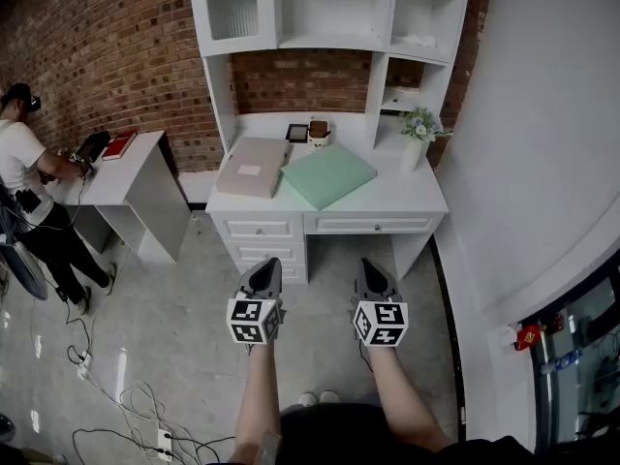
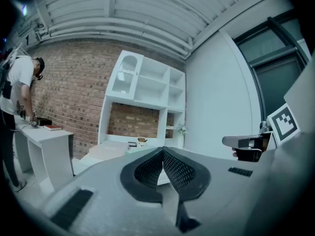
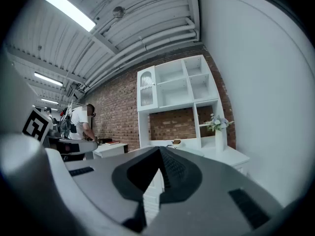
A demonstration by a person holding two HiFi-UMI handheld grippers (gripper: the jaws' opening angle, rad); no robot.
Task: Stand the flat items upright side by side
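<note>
Head view: beige flat item [image 1: 252,167] and green flat item [image 1: 327,175] lie flat, just beside each other, on the white desk [image 1: 412,203]; left gripper [image 1: 266,264] and right gripper [image 1: 368,263] are held well apart from it.
Left gripper view: jaws pressed together, nothing between.
Right gripper view: jaws together, empty.

I'm facing a brick wall [image 1: 97,56]; white counter [image 1: 417,200] is standing on grey tile floor [image 1: 184,298], ceiling strip light [image 3: 69,10] glowing.

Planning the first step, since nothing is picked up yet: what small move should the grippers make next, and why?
Probably bring both grippers forward to the white desk. The beige flat item and the green flat item lie flat on it, while the left gripper and the right gripper hang shut and empty over the floor, short of the desk.
</note>
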